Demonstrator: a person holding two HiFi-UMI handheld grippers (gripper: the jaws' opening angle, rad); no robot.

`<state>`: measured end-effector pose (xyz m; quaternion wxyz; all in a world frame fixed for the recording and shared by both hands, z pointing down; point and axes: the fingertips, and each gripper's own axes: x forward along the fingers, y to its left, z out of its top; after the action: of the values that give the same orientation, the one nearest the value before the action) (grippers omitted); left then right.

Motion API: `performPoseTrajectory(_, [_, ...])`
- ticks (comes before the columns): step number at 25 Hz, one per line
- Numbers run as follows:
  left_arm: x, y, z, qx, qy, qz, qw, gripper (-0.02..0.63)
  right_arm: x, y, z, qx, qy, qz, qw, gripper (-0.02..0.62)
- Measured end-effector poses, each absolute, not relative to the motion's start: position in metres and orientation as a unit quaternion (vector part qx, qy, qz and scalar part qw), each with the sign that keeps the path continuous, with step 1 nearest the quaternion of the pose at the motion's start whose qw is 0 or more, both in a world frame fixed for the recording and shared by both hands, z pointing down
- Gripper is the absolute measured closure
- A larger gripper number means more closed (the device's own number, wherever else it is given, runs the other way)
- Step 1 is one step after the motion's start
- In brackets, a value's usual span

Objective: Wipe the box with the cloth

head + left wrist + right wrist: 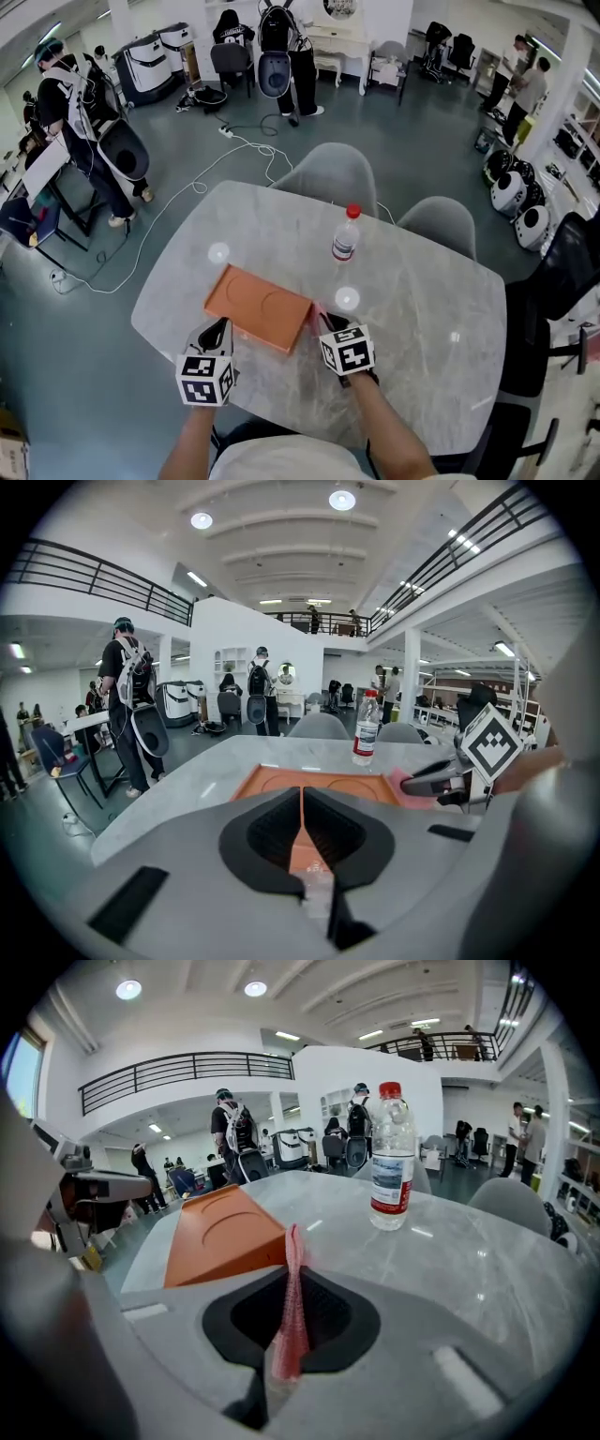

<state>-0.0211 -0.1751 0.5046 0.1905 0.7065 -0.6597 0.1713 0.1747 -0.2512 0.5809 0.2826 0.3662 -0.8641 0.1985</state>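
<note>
Pinching a pink mesh cloth (286,1335) upright between jaws drawn tight on it, the right gripper (294,1274) holds the fabric at the near right end of a flat orange rectangular box (258,305) \- just beside it, though no view settles whether cloth and box actually touch. The box lies flat and slantwise on a grey marble-patterned table (412,300), towards the person's side, its top marked with shallow round recesses. At the box's near left corner sits the left gripper (217,328), its jaws all but together, with only a thin orange strip of the box's edge showing in the slit between them, so it appears clamped on that edge. A clear plastic water bottle with a red cap and a red-and-white label (345,236) stands upright beyond the box, apart from it and nearer the table's far side. Two grey upholstered chairs (328,173) are tucked against the far edge of the table. Behind them, on a dark green floor (187,187) crossed by a white cable (178,202), several people (70,112) stand about a bright hall \- some of them wearing bulky rigs on their backs
</note>
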Motion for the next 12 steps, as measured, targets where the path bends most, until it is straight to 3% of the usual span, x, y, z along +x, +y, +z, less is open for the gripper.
performPoseTrajectory(12, [-0.036,-0.156,0.504,0.695,-0.674,0.159,0.197,0.591,0.151,-0.242,0.583,0.312,-0.879,0.152,0.327,0.578])
